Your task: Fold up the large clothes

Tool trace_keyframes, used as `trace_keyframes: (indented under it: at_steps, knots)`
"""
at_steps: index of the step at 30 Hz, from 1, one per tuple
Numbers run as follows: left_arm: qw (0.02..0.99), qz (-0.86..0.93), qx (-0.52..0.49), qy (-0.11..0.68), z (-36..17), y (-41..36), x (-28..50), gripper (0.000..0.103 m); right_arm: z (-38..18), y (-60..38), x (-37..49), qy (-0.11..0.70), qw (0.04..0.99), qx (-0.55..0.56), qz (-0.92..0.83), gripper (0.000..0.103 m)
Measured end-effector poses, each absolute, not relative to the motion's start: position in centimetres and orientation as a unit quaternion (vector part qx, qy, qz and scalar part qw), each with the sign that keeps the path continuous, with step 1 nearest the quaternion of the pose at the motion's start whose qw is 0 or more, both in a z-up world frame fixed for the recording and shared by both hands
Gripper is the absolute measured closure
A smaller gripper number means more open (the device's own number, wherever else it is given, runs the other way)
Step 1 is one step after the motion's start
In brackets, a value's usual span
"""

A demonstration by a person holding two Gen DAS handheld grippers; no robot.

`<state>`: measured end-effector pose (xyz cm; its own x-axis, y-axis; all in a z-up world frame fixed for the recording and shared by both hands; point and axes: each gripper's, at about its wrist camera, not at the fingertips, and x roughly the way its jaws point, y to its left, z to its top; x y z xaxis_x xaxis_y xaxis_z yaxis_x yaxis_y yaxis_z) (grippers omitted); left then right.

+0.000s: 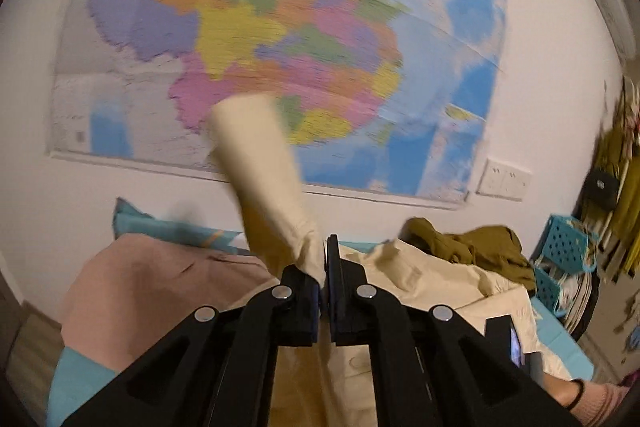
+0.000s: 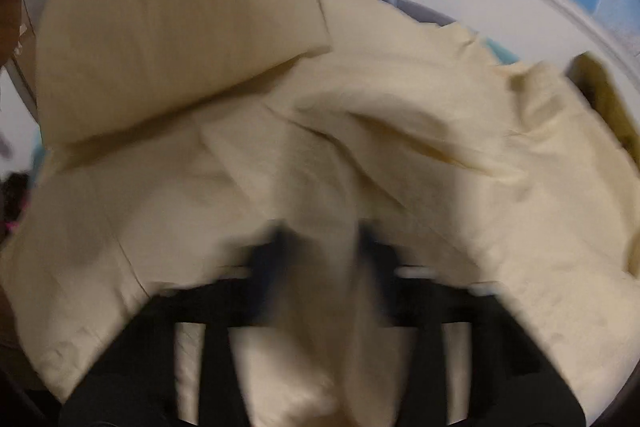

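A large cream garment point(image 1: 432, 283) lies spread over the bed. My left gripper point(image 1: 325, 259) is shut on one of its sleeves point(image 1: 260, 163), which stands up in a blurred strip in front of the wall. In the right wrist view the same cream garment point(image 2: 400, 131) fills nearly the whole picture, with a flat folded part point(image 2: 172, 19) at the upper left. My right gripper point(image 2: 324, 239) is blurred and points down into the cloth. A raised fold of the fabric runs between its two fingers, and they look closed on it.
A coloured map point(image 1: 280, 27) hangs on the white wall behind the bed. An olive garment point(image 1: 472, 239) is heaped at the back right and a pink cloth point(image 1: 152, 287) lies left on the teal sheet point(image 1: 80, 375). Blue baskets point(image 1: 568, 243) stand far right. A person's wrist point(image 1: 576, 393) shows bottom right.
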<state>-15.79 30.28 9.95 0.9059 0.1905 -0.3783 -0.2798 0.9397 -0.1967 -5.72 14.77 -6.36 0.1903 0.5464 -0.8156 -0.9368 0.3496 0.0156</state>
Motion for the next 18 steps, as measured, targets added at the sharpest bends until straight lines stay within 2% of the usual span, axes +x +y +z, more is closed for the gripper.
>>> trace_keyframes:
  at_steps: [3,7,9,13,16,18]
  knots:
    - [0.968,0.136,-0.128,0.168,10.1,31.6,-17.3,0.101,-2.9,14.1,-5.1,0.352,0.748,-0.203,0.524,0.097]
    - [0.967,0.162,-0.139,0.141,11.1,33.5,-18.8,0.101,1.5,14.4,-6.0,0.291,0.765,-0.182,0.545,0.097]
    - [0.966,0.181,-0.148,0.115,12.4,34.6,-20.0,0.101,0.9,15.6,-6.4,0.3,0.751,-0.192,0.556,0.097]
    - [0.966,0.198,-0.136,0.093,14.4,35.2,-21.3,0.101,-4.4,18.2,-7.6,0.359,0.701,-0.24,0.568,0.096]
    - [0.971,0.184,-0.12,0.092,15.1,34.1,-21.3,0.101,-5.8,17.8,-7.9,0.384,0.686,-0.238,0.57,0.078]
    - [0.976,0.167,-0.102,0.097,15.2,32.6,-20.5,0.101,-4.9,16.3,-7.9,0.391,0.679,-0.208,0.586,0.053]
